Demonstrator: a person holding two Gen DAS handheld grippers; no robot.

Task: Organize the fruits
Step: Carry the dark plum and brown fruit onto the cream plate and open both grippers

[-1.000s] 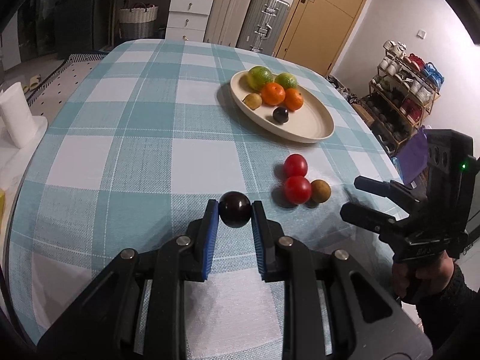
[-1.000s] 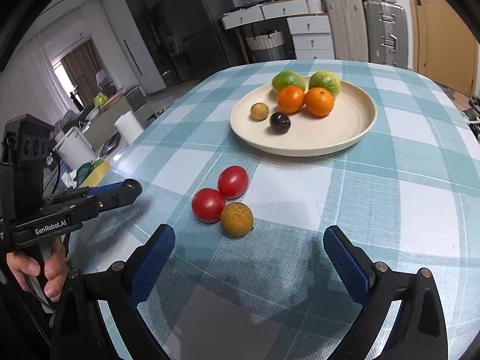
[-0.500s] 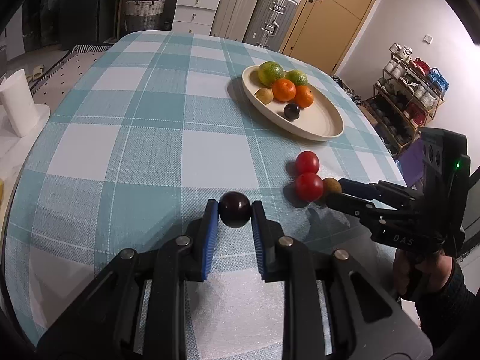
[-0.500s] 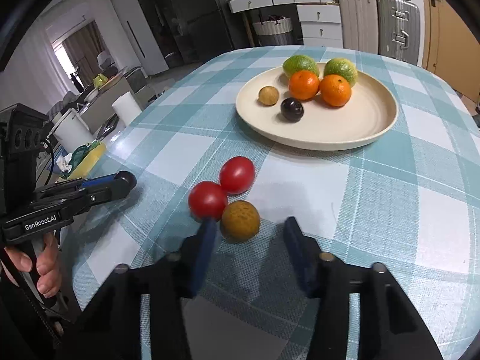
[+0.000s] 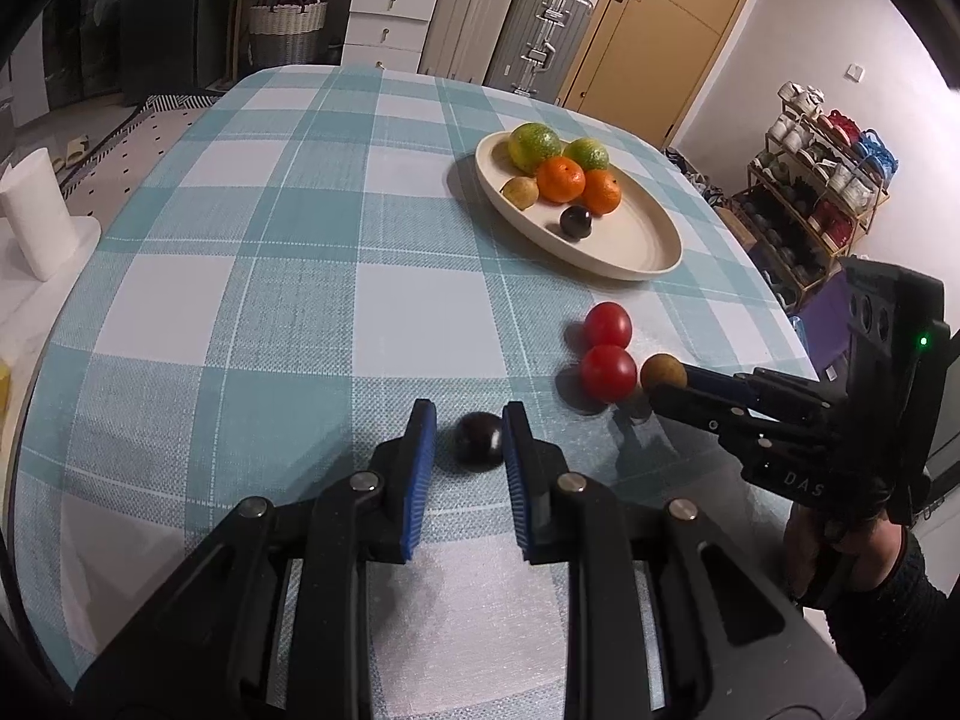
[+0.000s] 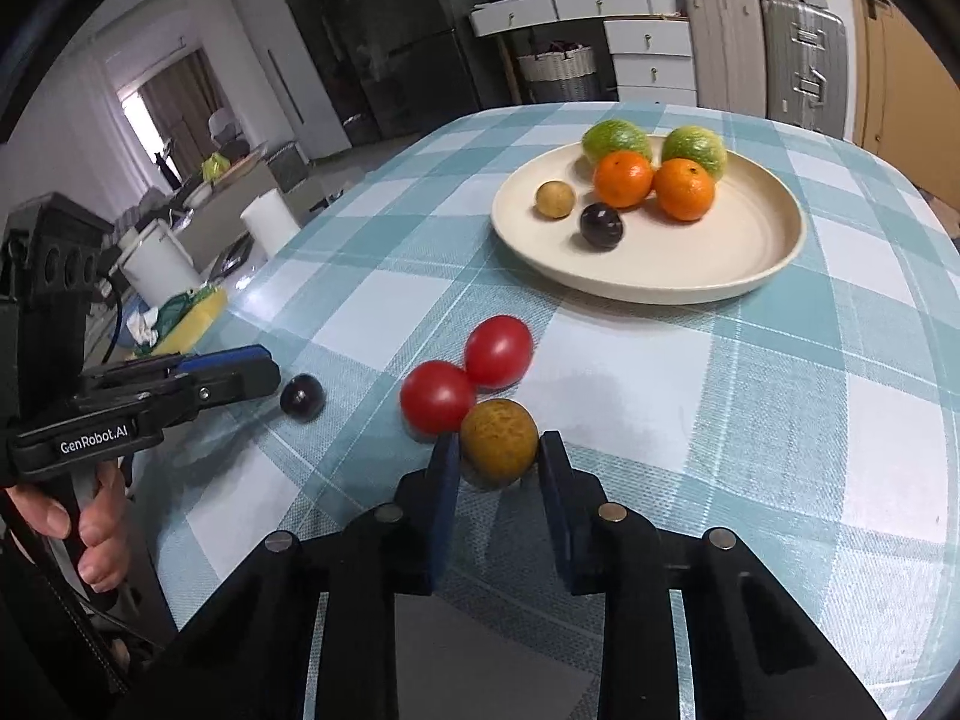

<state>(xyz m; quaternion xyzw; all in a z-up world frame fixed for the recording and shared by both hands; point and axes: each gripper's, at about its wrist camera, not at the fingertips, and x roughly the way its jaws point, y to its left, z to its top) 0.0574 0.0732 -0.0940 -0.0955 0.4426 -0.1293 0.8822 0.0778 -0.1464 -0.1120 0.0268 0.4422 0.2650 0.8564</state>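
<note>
On the left side of the bench (image 5: 252, 324), which has a teal and white checked cloth, the left gripper (image 5: 462, 450) has its jaws narrow around a small dark purple round fruit (image 5: 477, 447). In the left wrist view the right blue pad touches this fruit and the left pad shows a thin gap, so I cannot tell if it is really pressed; the fruit seems to rest on the cloth.

Further to the right, two shiny red round tomatoes (image 6: 465, 375) lie touching each other. Just beside them is a rough brown round fruit (image 6: 498, 443), and the right gripper (image 6: 498, 468) has its jaws closed narrow on it, one pad on each side.

Behind, near the far right part of the bench, stands a cream round plate (image 6: 750, 276). It holds two green fruits (image 6: 654, 141), two orange mandarins (image 6: 651, 183), one small tan fruit (image 6: 555, 199) and one dark purple fruit (image 6: 601, 226).
</note>
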